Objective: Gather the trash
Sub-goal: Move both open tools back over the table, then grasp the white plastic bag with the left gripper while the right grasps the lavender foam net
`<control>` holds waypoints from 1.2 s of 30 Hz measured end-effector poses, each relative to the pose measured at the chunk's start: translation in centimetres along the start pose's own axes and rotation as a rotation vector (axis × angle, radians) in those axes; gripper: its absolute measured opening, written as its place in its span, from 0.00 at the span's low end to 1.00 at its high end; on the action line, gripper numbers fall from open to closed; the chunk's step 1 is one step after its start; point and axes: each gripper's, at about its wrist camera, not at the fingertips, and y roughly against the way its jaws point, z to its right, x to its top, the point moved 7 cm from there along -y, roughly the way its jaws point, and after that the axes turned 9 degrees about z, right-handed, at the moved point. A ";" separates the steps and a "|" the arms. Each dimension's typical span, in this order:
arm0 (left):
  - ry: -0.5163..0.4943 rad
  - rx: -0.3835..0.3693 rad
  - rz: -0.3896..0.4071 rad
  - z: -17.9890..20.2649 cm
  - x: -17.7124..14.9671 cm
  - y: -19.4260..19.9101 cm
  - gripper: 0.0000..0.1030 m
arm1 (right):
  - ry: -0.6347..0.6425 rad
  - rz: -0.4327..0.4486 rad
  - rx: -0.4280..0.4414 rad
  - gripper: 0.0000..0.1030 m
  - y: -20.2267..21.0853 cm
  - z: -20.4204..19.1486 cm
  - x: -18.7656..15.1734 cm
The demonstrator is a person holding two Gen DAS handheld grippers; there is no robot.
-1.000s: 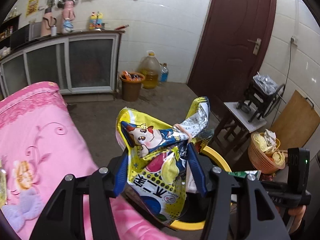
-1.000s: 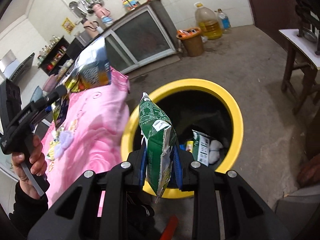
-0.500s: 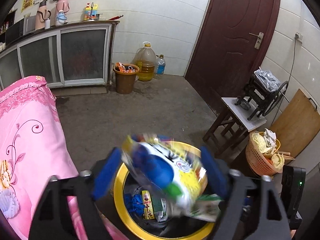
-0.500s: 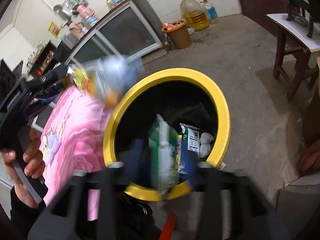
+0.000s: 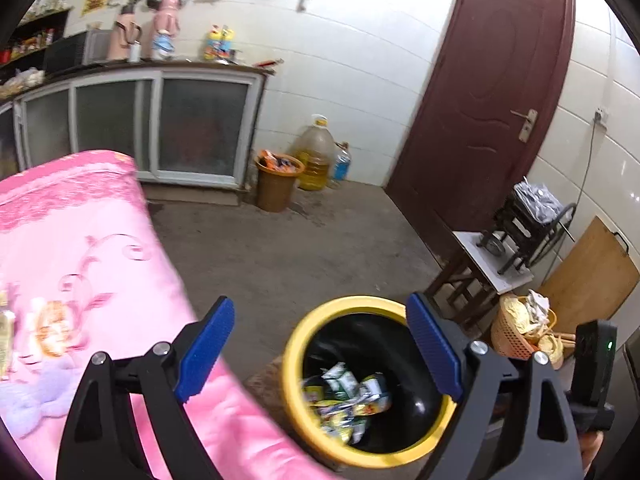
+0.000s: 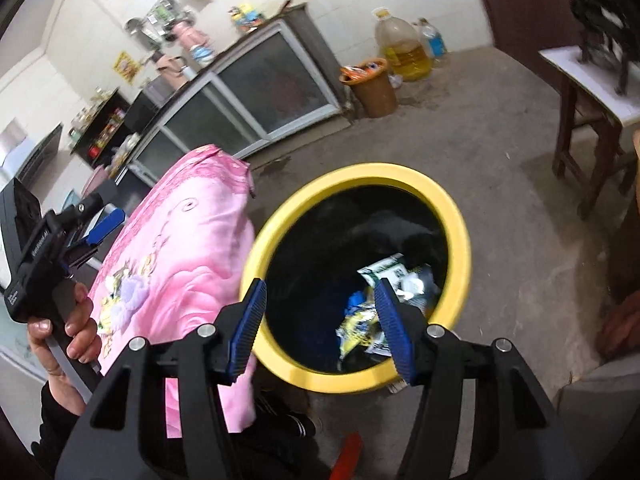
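Note:
A yellow-rimmed black bin (image 5: 294, 364) stands on the floor beside the pink-covered table; it also shows in the right wrist view (image 6: 460, 224). Snack wrappers (image 5: 346, 400) lie inside it, seen in the right wrist view too (image 6: 384, 300). My left gripper (image 5: 320, 344) is open and empty above the bin's left rim. My right gripper (image 6: 320, 328) is open and empty above the bin's near rim. The left gripper also shows at the left of the right wrist view (image 6: 96, 228), held in a hand.
A pink floral cloth (image 5: 80, 264) covers the table left of the bin. A brown bin (image 5: 276, 180) and an oil jug (image 5: 316, 152) stand by the cabinet. A stool with a machine (image 5: 496, 264), an orange basket (image 5: 520, 332) and a door (image 5: 488, 100) are on the right.
Both grippers opened. The yellow-and-blue snack bag left the left gripper and the green bag left the right gripper; both now lie in the bin.

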 end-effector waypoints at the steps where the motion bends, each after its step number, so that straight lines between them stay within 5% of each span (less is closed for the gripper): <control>1: 0.002 0.017 0.012 -1.1 0.1 1.0 0.81 | 0.016 -0.003 0.020 0.53 -0.3 -1.2 0.0; 9: 0.045 0.229 0.071 -13.8 -1.1 11.7 0.81 | 0.190 -0.056 0.155 0.53 -3.6 -11.9 -1.2; 20: 0.119 0.541 0.034 -30.1 -7.9 26.0 0.81 | 0.425 -0.168 0.286 0.53 -9.3 -25.0 -6.0; 28: 0.123 0.615 0.031 -35.0 -9.7 29.0 0.81 | 0.529 -0.246 0.277 0.53 -14.5 -29.9 -8.9; 36: 0.121 0.579 0.015 -37.2 -8.3 26.2 0.81 | 0.603 -0.251 0.292 0.53 -16.6 -33.0 -10.1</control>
